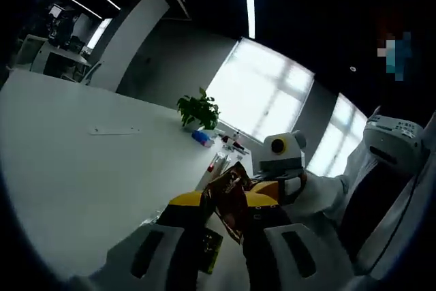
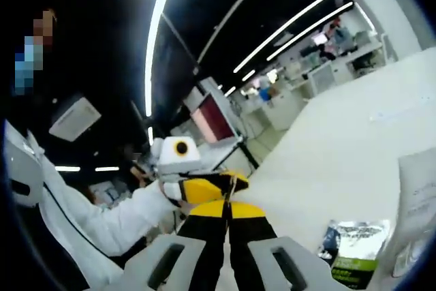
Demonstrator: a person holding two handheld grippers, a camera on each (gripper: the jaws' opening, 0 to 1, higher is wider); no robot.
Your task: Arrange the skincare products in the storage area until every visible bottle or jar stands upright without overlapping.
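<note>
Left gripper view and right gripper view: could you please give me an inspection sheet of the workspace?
Surface: white table.
Job's things: small bottles and tubes clustered beside the potted plant; too small to judge whether upright.
Clutter: foil packet; green-white sachet lying flat.
Grippers: left tongs shut on the foil packet; right tongs shut, contents unclear.
Cables: nothing seen.
Surroundings: windows, ceiling light strips, a person's white sleeve.
</note>
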